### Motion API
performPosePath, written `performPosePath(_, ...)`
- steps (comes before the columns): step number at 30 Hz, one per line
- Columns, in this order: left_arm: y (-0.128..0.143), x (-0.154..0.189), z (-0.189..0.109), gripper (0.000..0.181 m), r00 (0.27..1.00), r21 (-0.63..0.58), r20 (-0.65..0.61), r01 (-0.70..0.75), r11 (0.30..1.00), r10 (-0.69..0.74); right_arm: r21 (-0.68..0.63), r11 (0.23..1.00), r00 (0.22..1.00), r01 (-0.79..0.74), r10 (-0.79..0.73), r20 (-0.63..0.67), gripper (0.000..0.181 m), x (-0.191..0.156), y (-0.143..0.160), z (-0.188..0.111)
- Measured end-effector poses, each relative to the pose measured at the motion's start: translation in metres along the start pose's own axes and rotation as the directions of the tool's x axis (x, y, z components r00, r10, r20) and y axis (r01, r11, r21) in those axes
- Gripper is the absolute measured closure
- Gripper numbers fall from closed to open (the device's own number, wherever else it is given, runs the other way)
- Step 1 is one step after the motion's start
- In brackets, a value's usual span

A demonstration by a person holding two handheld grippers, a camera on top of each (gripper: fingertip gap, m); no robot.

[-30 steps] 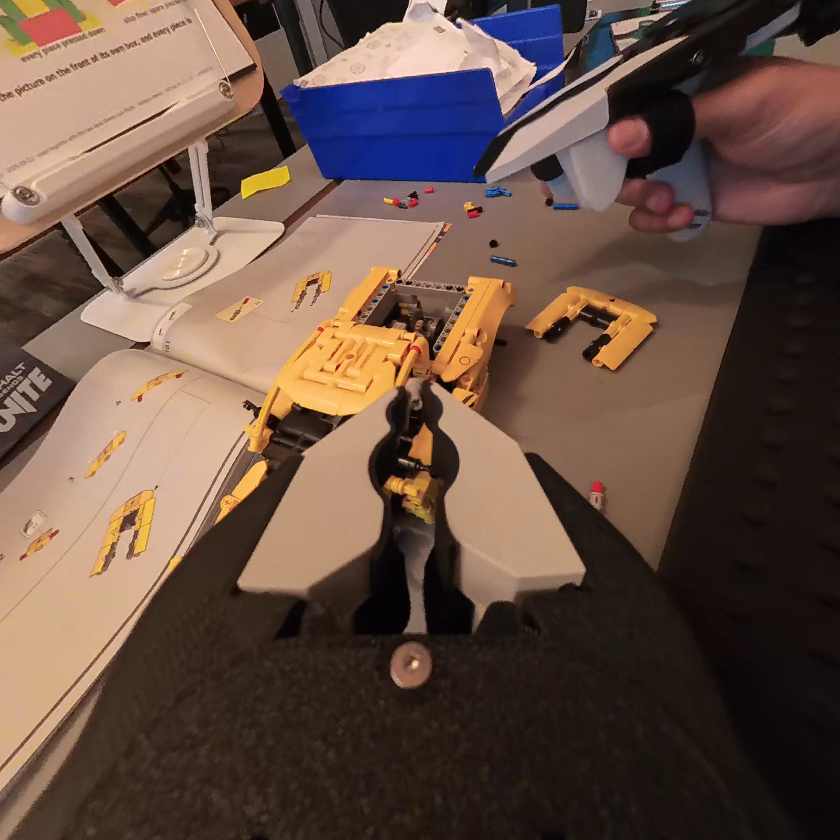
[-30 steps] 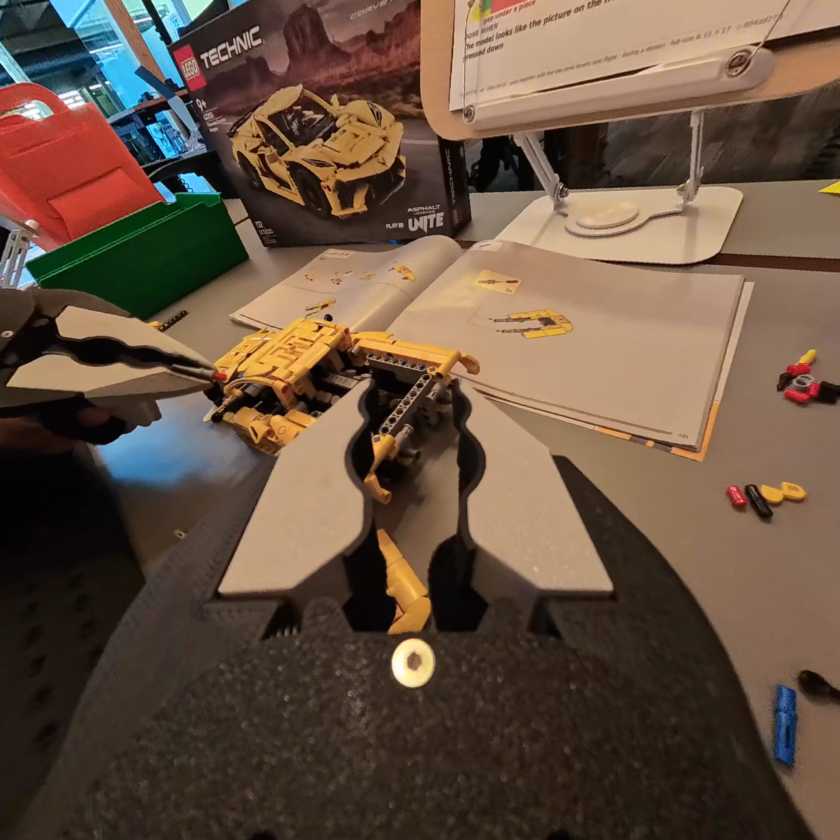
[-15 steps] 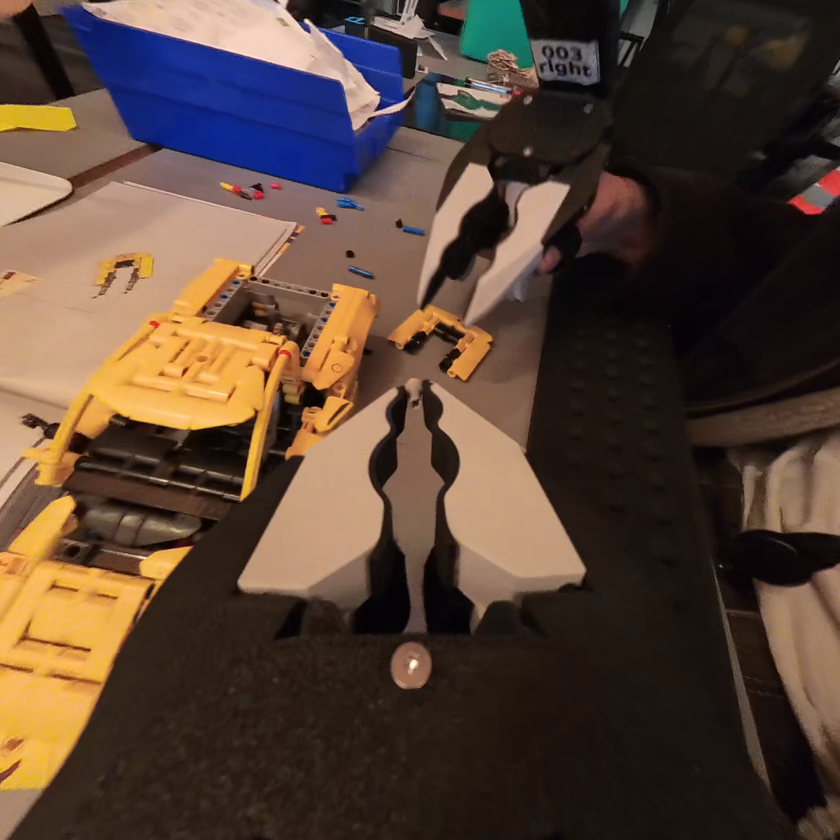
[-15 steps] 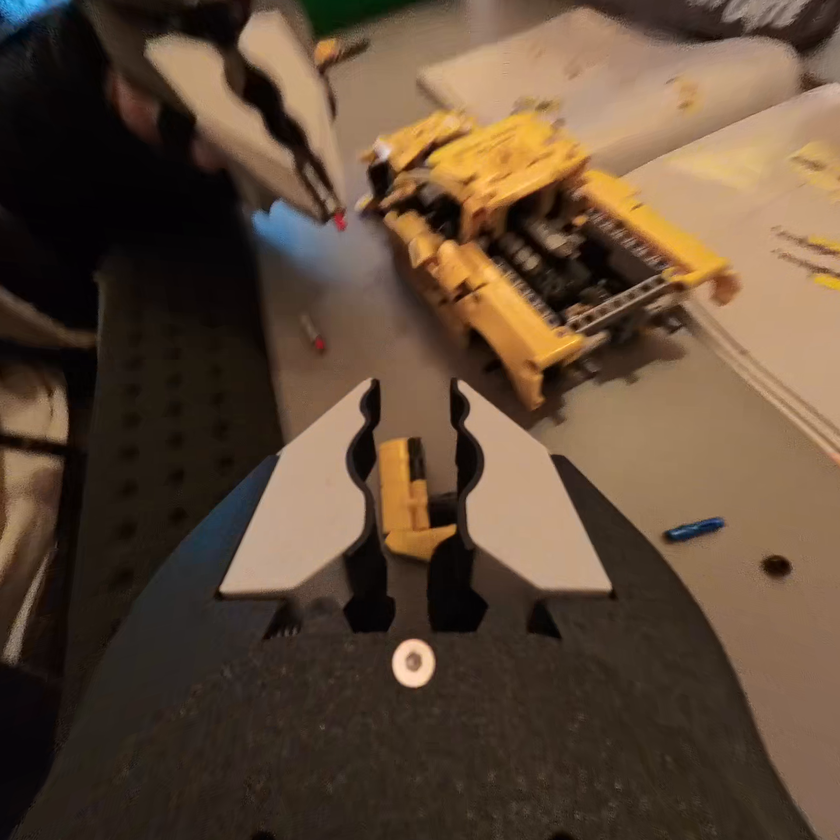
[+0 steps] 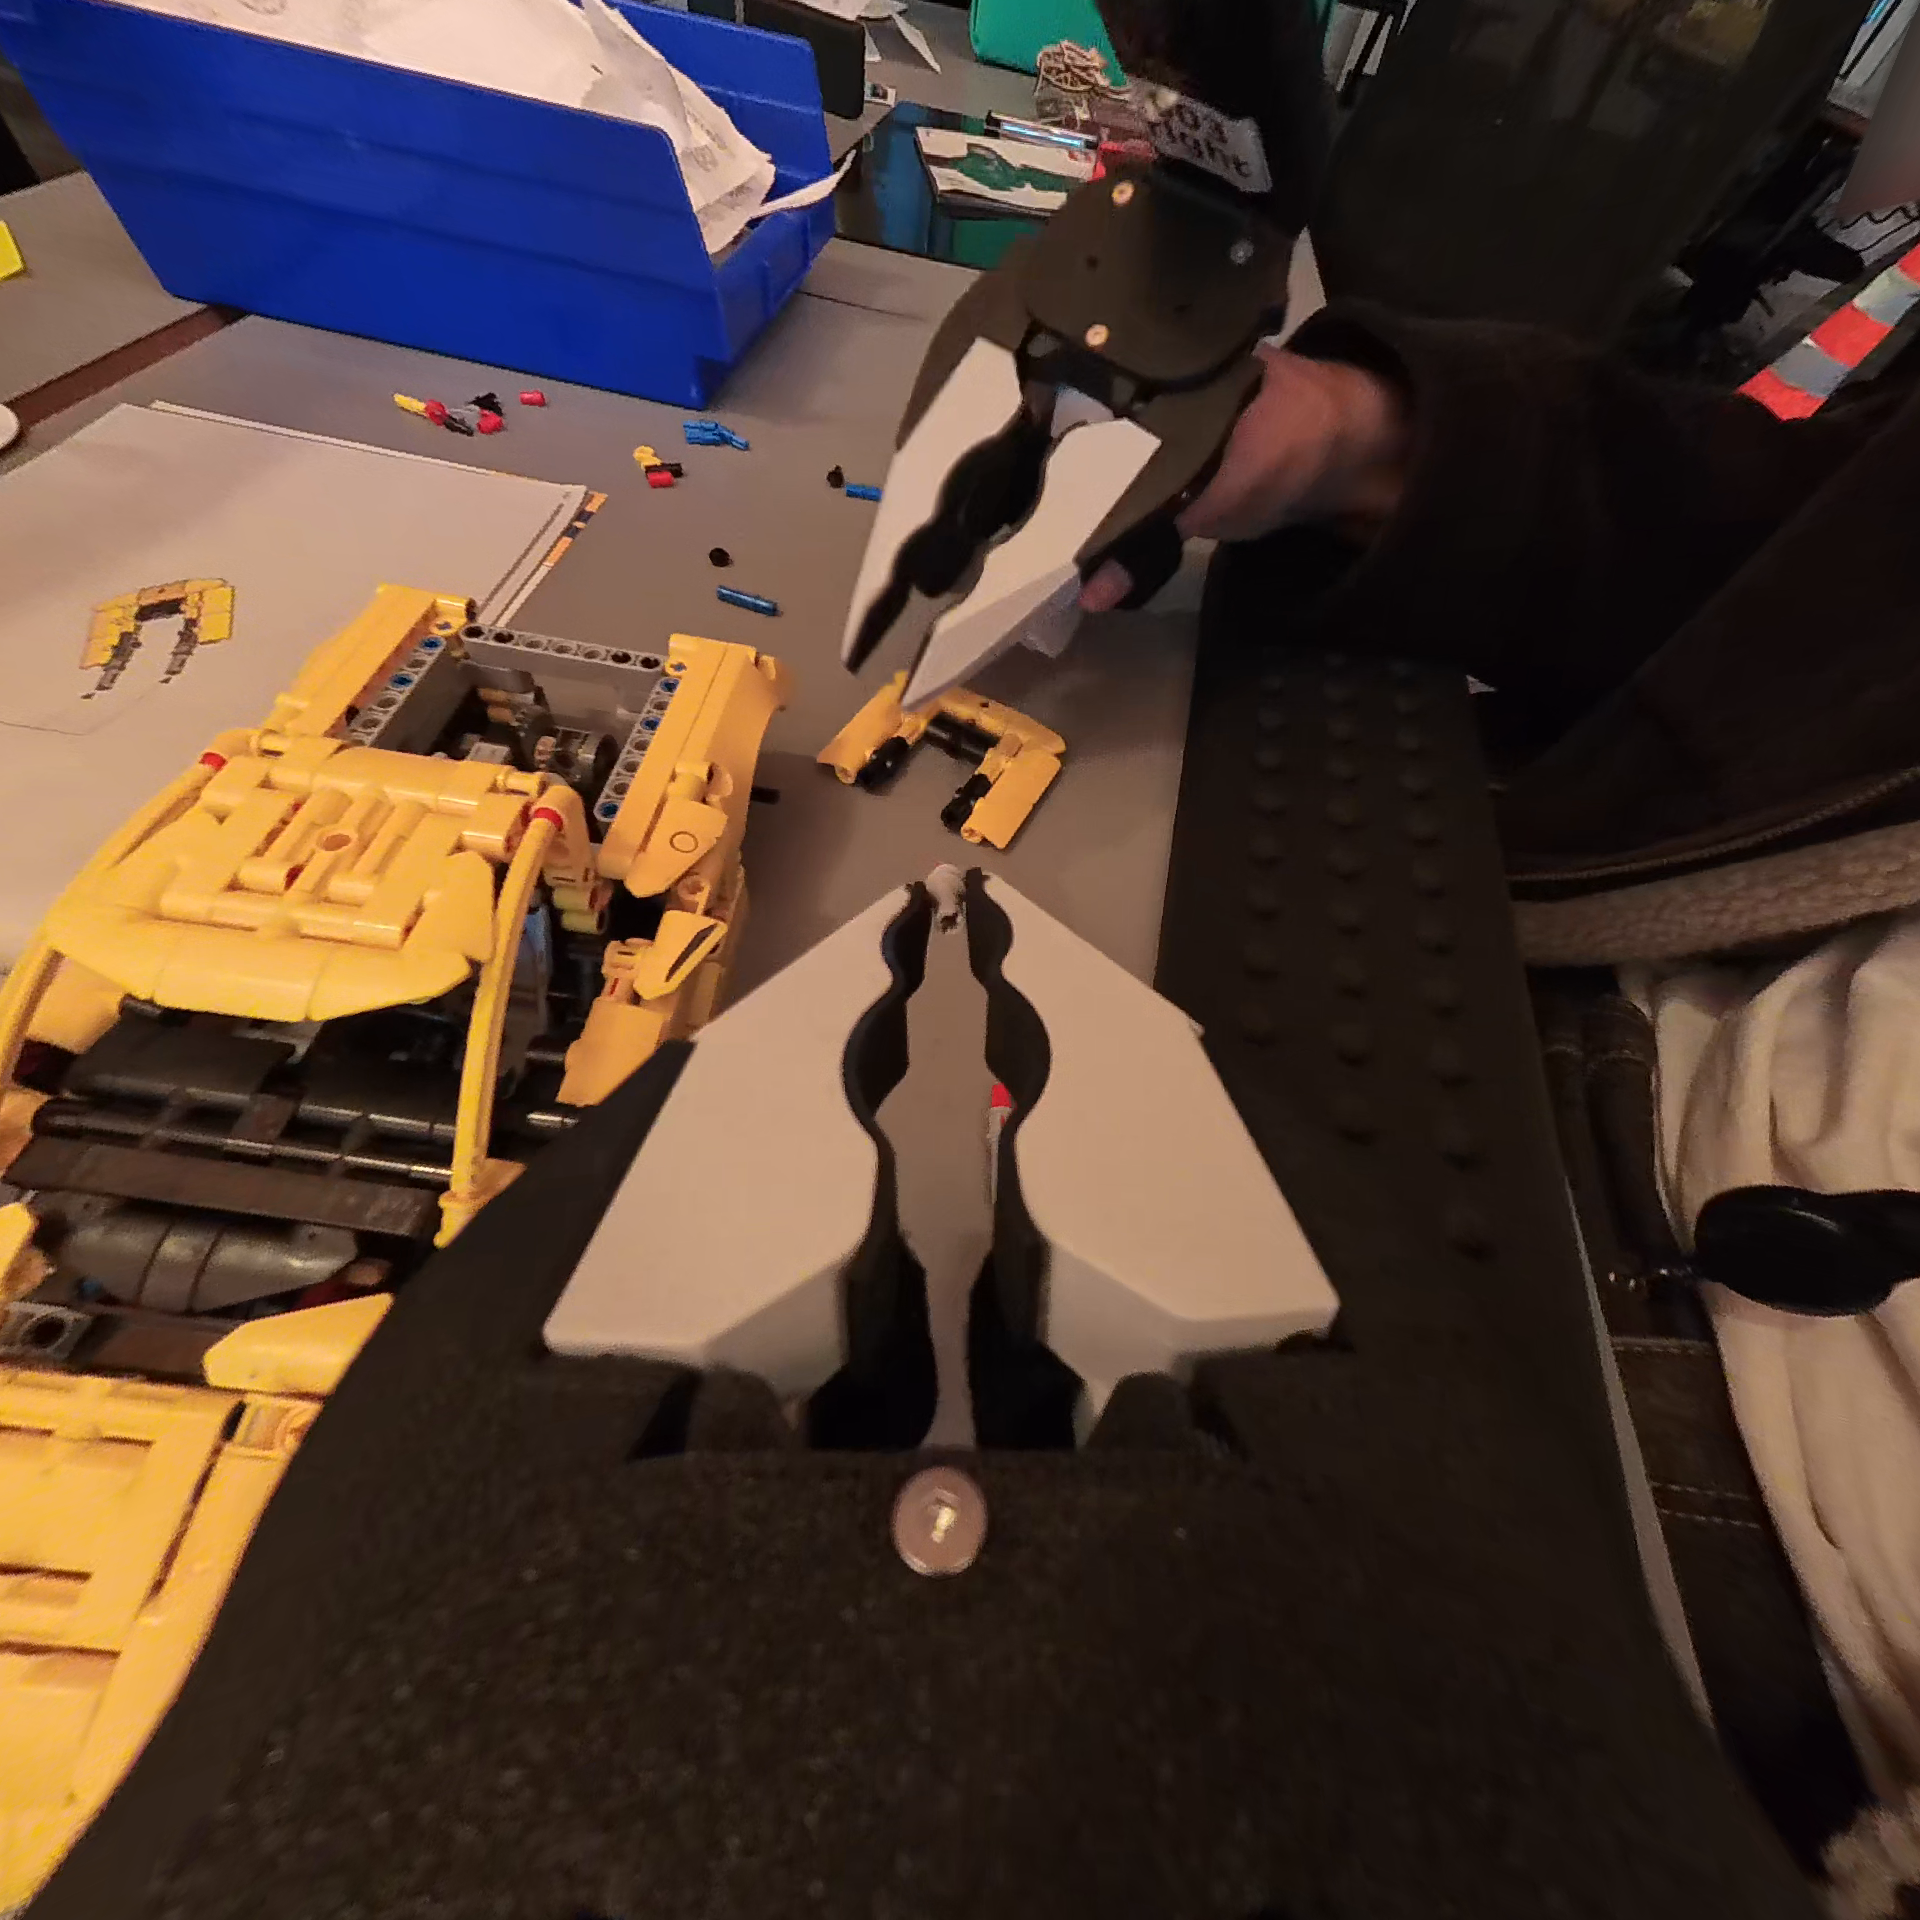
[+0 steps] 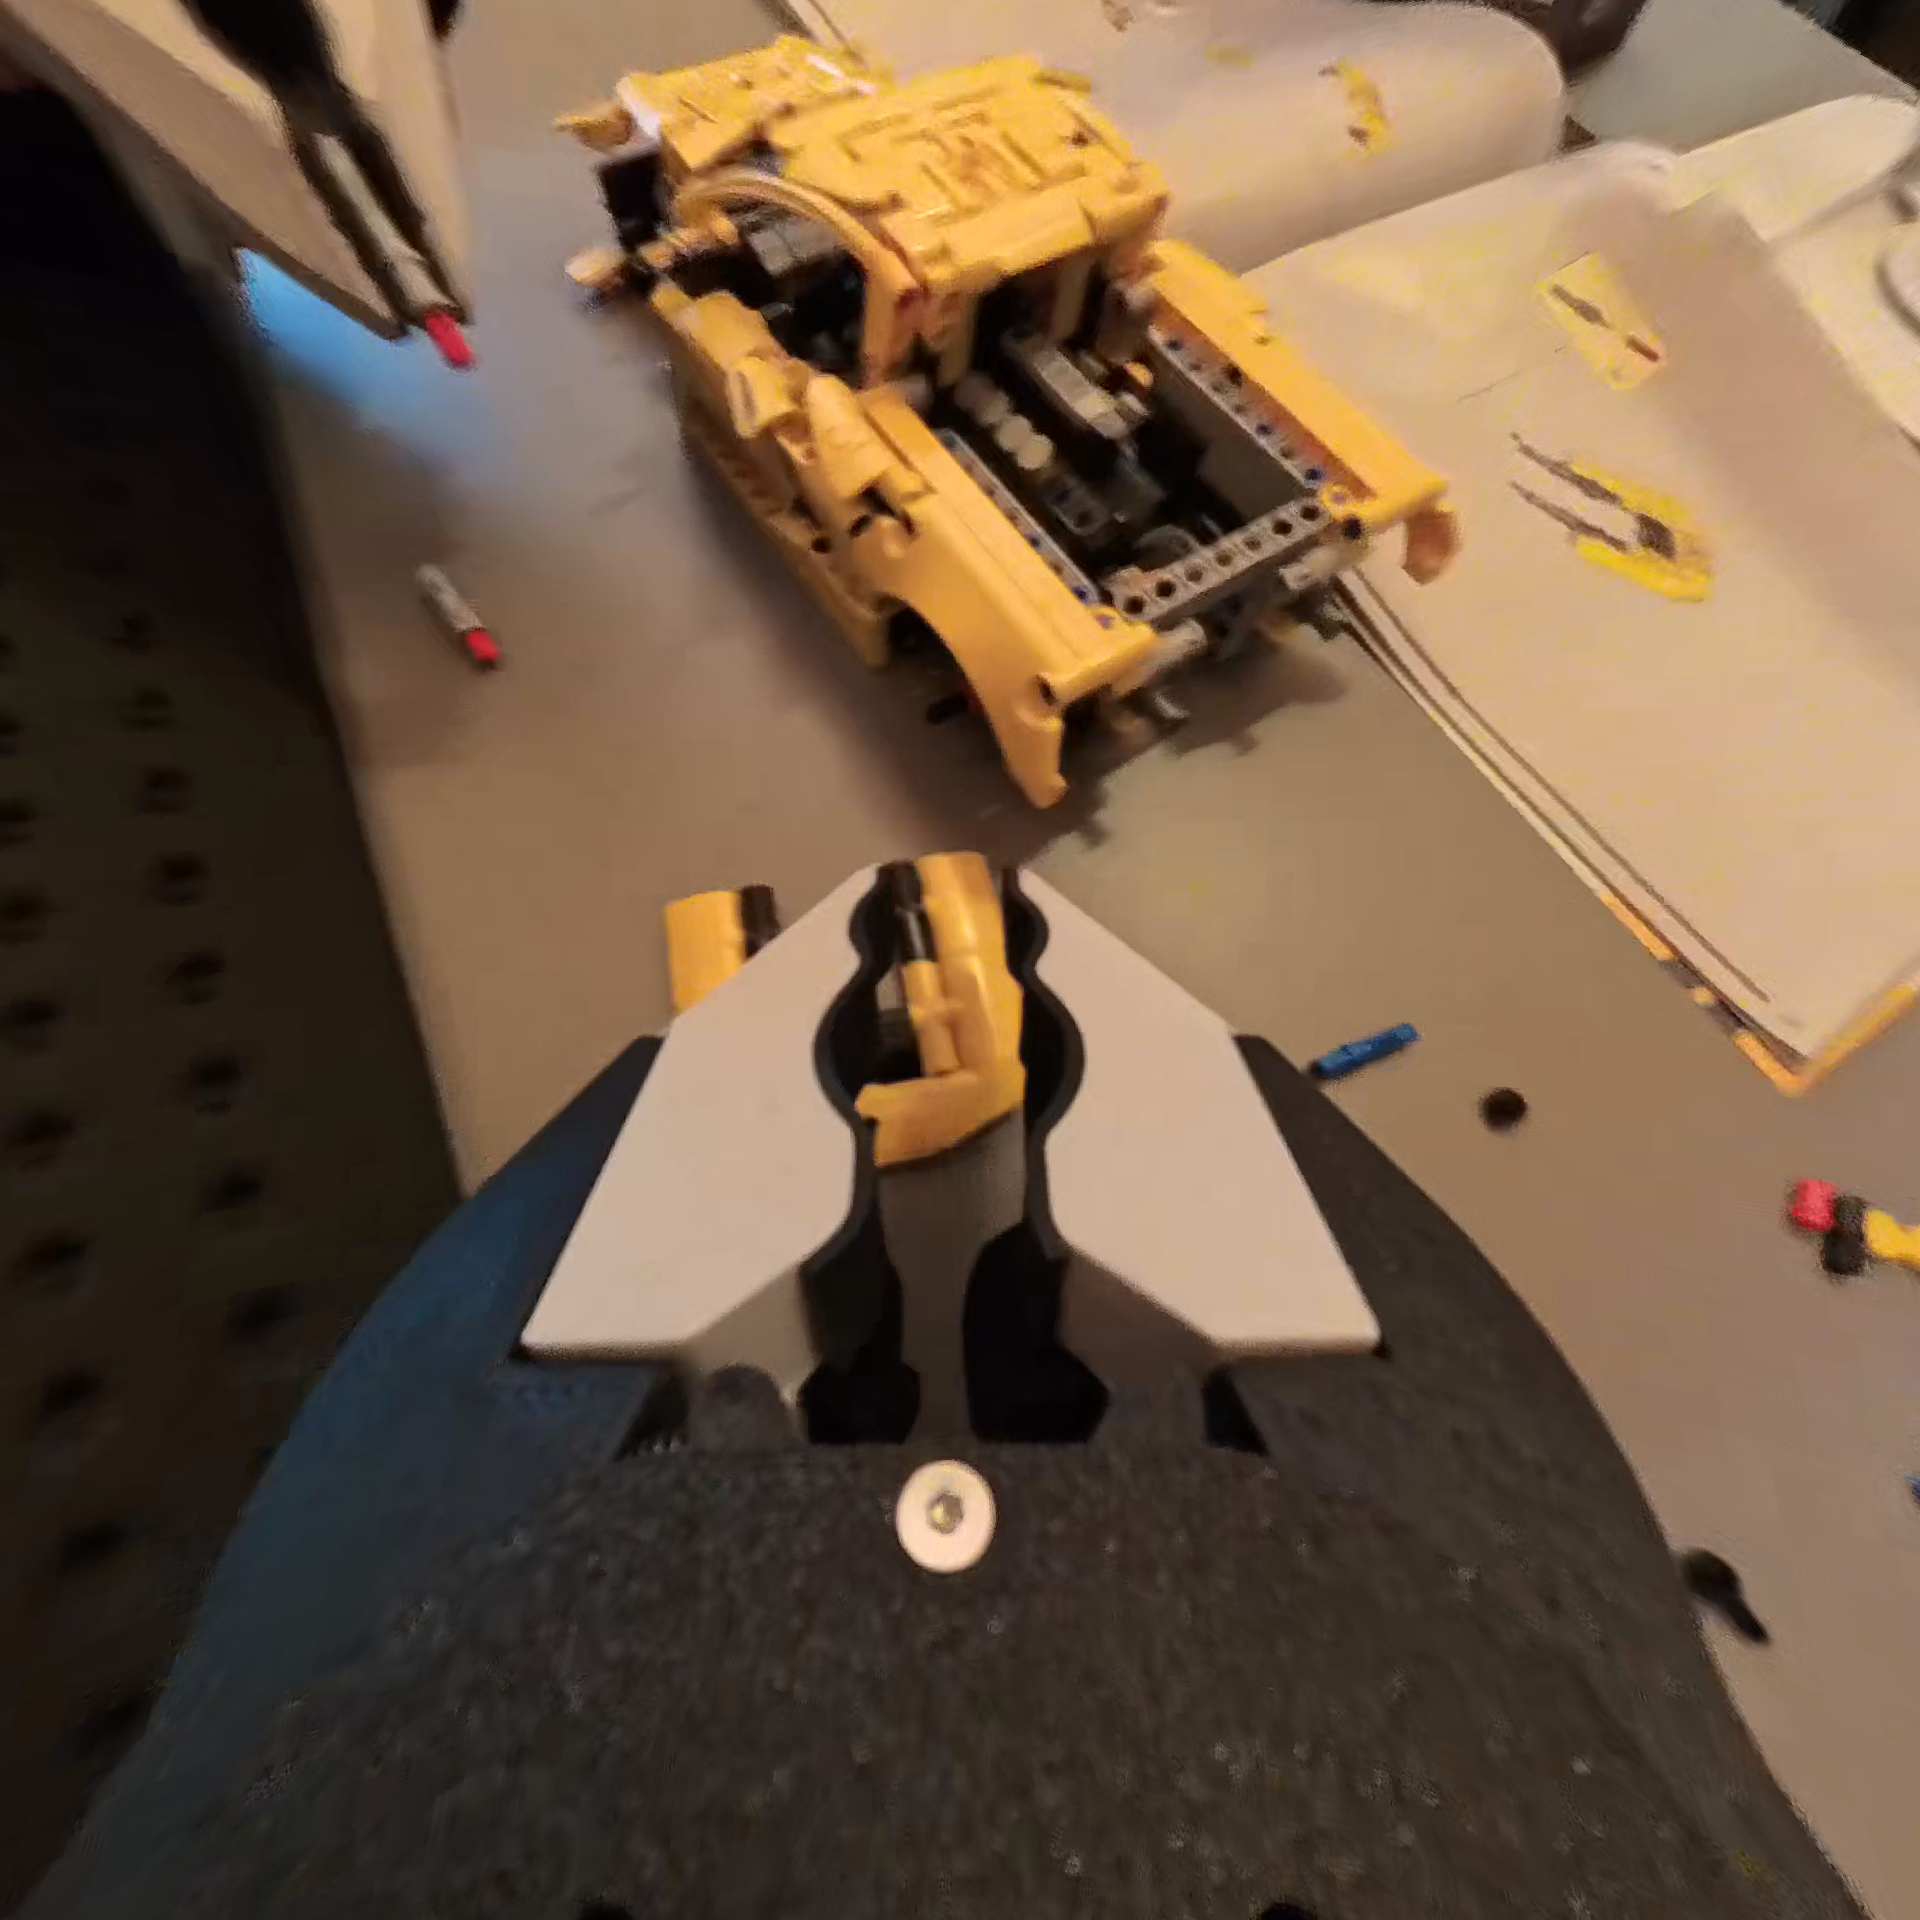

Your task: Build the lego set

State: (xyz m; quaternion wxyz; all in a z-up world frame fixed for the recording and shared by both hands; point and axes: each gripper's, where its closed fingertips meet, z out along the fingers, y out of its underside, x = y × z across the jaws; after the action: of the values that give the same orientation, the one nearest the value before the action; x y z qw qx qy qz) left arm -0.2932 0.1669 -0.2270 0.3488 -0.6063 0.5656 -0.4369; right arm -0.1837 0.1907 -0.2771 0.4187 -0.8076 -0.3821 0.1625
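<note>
The part-built yellow Lego car (image 5: 416, 862) stands on the grey table and partly on the open booklet; it also shows in the right wrist view (image 6: 987, 416). My left gripper (image 5: 943, 883) is shut on a small pin with a red end (image 6: 447, 338) and hovers to the right of the car. A yellow U-shaped sub-assembly (image 5: 1013, 790) lies on the table right of the car. My right gripper (image 6: 945, 873) is closed around one arm of that sub-assembly (image 6: 956, 997), which rests on the table. The right gripper also shows in the left wrist view (image 5: 883, 675).
An open instruction booklet (image 6: 1558, 727) lies behind the car. A blue bin (image 5: 416, 208) with paper stands at the back. Loose pins (image 5: 665, 462) are scattered near it. A red-tipped pin (image 6: 457, 613) lies near the black studded mat (image 5: 1330, 935) along the front edge. There is about 12 centimeters between the tips of the two grippers.
My left gripper has pulled back from the car to its right side. My right gripper has swung from over the car to the U-shaped sub-assembly and narrowed onto one arm.
</note>
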Motion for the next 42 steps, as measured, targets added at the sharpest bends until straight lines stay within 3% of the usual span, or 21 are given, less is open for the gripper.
performPosePath(5, 0.0, 0.004, 0.001, 0.175, 1.0, 0.001, -0.022, 0.006, 1.0, -0.006, -0.074, 0.997, 1.0, 0.019, -0.017, 0.024, 0.139, 0.004, 0.018, 0.012)
performPosePath(8, -0.001, 0.007, 0.001, 0.175, 0.999, 0.003, -0.043, 0.015, 1.0, -0.015, -0.083, 0.996, 0.996, 0.035, -0.028, 0.084, 0.14, -0.004, 0.019, 0.02)
performPosePath(11, -0.004, 0.012, 0.001, 0.175, 0.996, 0.016, -0.076, 0.038, 0.999, -0.037, -0.082, 0.996, 0.995, 0.045, -0.038, 0.089, 0.157, -0.004, 0.017, 0.022)
performPosePath(14, -0.009, 0.013, 0.0, 0.175, 0.989, 0.043, -0.109, 0.108, 0.993, -0.103, -0.111, 0.993, 0.988, 0.049, -0.032, 0.15, 0.158, -0.014, 0.016, 0.021)
performPosePath(17, -0.016, 0.016, -0.004, 0.175, 0.976, 0.083, -0.161, 0.16, 0.984, -0.146, 0.034, 0.995, 0.92, -0.098, 0.077, 0.384, 0.158, -0.061, -0.026, 0.013)
performPosePath(20, -0.023, 0.029, -0.008, 0.175, 0.977, 0.124, -0.205, 0.085, 0.989, -0.058, 0.12, 0.982, 0.83, -0.149, 0.058, 0.555, 0.158, -0.1, -0.06, 0.005)
performPosePath(27, -0.019, 0.053, -0.009, 0.175, 0.954, 0.115, -0.294, -0.025, 0.993, 0.058, 0.056, 0.967, 0.68, -0.247, 0.132, 0.722, 0.159, -0.12, -0.068, -0.007)
performPosePath(32, -0.014, 0.06, -0.005, 0.175, 0.945, 0.093, -0.316, -0.054, 0.994, 0.081, 0.054, 0.966, 0.665, -0.253, 0.133, 0.735, 0.159, -0.122, -0.068, -0.01)
performPosePath(38, -0.011, 0.055, -0.003, 0.175, 0.949, 0.071, -0.313, -0.011, 0.997, 0.033, 0.095, 0.975, 0.729, -0.2, 0.084, 0.679, 0.159, -0.119, -0.067, -0.006)
performPosePath(42, -0.009, 0.055, -0.002, 0.175, 0.948, 0.057, -0.318, -0.008, 0.998, 0.026, 0.092, 0.974, 0.725, -0.205, 0.088, 0.683, 0.159, -0.119, -0.067, -0.007)
